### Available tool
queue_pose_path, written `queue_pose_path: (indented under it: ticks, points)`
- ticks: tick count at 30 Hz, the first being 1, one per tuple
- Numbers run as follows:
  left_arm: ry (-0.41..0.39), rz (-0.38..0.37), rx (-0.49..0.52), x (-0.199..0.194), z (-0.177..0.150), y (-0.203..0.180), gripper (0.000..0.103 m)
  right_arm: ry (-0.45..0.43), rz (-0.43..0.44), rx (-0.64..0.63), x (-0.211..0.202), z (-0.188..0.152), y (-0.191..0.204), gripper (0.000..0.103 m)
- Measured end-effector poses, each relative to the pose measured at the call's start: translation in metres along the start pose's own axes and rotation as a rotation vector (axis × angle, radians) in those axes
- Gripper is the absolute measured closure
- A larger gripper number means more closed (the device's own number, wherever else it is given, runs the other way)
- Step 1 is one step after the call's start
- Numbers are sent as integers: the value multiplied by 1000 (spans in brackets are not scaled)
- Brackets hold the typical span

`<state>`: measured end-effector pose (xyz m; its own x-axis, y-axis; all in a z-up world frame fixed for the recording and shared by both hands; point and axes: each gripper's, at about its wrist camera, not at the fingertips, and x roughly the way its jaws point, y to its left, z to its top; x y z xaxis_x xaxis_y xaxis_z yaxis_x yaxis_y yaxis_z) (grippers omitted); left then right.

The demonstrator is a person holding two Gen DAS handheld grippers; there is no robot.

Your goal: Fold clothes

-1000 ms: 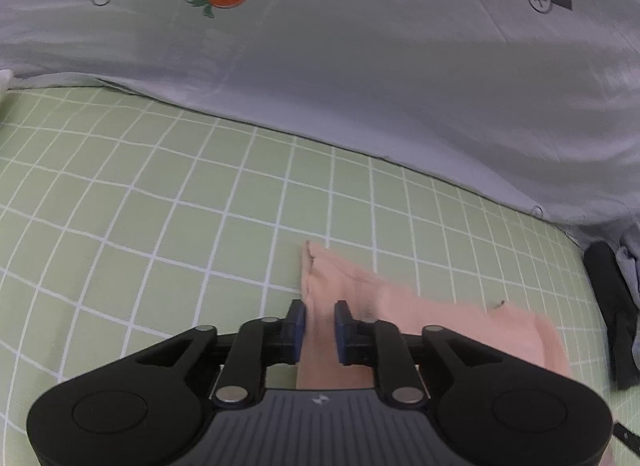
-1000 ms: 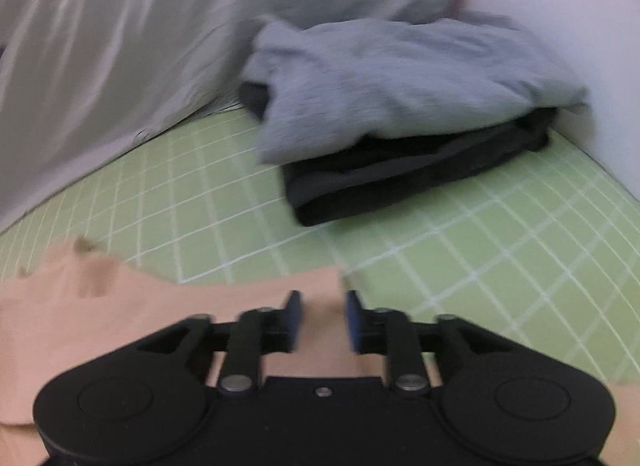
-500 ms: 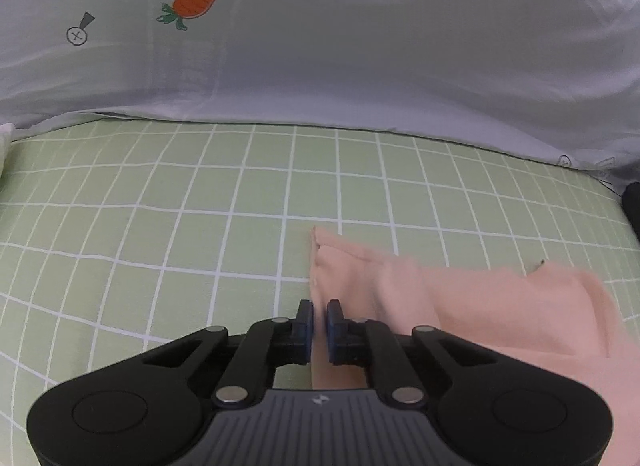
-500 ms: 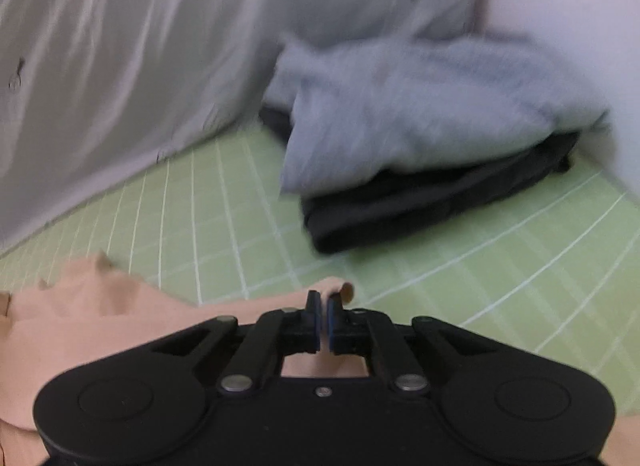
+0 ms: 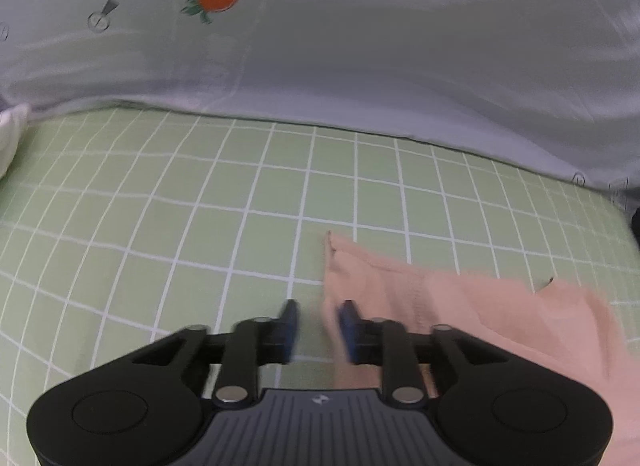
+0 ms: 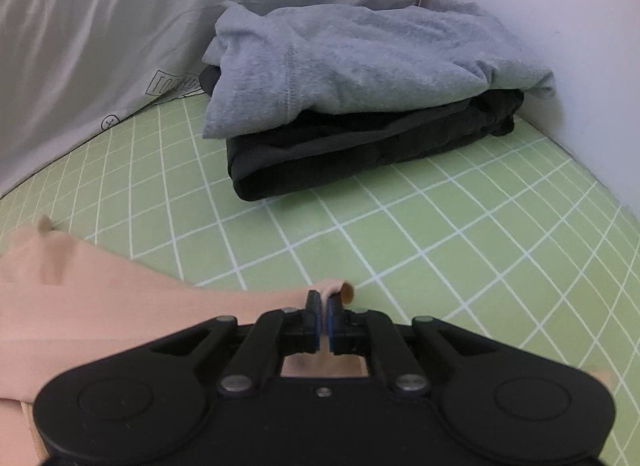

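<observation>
Two tools work one peach garment, its long axis running across the bed between them.
Right tool [image 6: 323,316] is pressed together, pinching a rolled corner of the thin, smooth peach garment [image 6: 120,298]; left tool [image 5: 318,326] is spread, straddling the blurred opposite edge without gripping it. The garment lies flat on the green checked bed sheet [image 6: 440,234], near a folded fleecy grey top [image 6: 360,61] stacked on dark clothing [image 6: 360,149].
</observation>
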<state>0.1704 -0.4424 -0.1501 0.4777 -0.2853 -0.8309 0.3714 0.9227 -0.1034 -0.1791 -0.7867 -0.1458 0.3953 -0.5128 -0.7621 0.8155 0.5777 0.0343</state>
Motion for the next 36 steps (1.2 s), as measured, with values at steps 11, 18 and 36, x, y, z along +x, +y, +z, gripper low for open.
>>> queue_pose_path:
  ticks: [11, 18, 36]
  points:
    - [33, -63, 56, -48, -39, -20, 18, 23, -6, 36, -4, -6, -4, 17]
    - [101, -4, 214, -48, -90, -36, 18, 25, -1, -92, 0, -16, 17, 0]
    - [91, 8, 161, -40, -105, -24, 0, -9, 80, -50, -10, -12, 7, 89]
